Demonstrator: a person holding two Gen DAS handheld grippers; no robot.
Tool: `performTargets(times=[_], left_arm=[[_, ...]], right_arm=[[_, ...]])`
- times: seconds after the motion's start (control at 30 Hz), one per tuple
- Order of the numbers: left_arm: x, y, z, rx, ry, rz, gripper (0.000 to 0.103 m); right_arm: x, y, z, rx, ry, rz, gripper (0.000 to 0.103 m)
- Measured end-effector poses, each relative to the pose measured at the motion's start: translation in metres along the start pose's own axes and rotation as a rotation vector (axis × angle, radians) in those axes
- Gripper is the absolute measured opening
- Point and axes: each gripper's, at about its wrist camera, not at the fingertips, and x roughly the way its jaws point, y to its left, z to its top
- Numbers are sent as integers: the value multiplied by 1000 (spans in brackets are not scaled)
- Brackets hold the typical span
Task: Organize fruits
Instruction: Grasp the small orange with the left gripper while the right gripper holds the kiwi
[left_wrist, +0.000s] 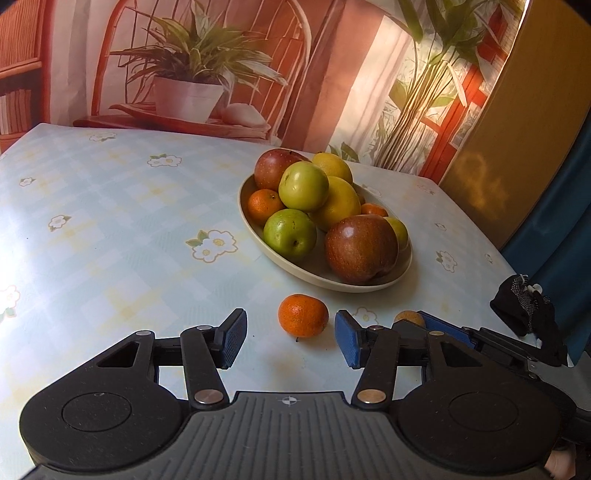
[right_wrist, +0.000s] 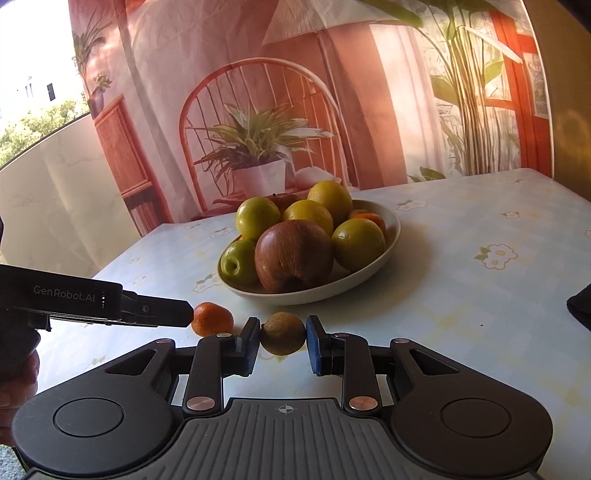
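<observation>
A beige oval bowl (left_wrist: 391, 282) (right_wrist: 391, 236) holds apples, lemons and mandarins on the flowered tablecloth. A loose mandarin (left_wrist: 303, 315) (right_wrist: 212, 318) lies on the cloth in front of the bowl, just beyond my open left gripper (left_wrist: 291, 338), between its fingertips' line. My right gripper (right_wrist: 282, 339) is shut on a small brown fruit (right_wrist: 283, 333), its pads touching both sides, low over the cloth. That fruit shows partly in the left wrist view (left_wrist: 409, 317), behind the right gripper's blue finger (left_wrist: 443, 326).
The table (left_wrist: 110, 221) ends at a printed backdrop behind the bowl. A gloved hand (left_wrist: 528, 314) holds the right gripper at the table's right edge. The left gripper's body (right_wrist: 92, 302) reaches in from the left in the right wrist view.
</observation>
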Motion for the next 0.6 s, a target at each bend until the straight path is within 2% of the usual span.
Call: performTargets(times=[0.27, 0.43, 0.6], left_arm=[[17, -2, 5, -9, 17, -20, 53], [28, 0, 8, -28, 38, -21, 45], [34, -3, 7, -18, 46, -20, 45]], right_arm=[[0, -2, -1, 22, -6, 6, 25], [0, -2, -1, 22, -6, 9, 25], [-1, -2, -1, 35, -12, 13, 25]])
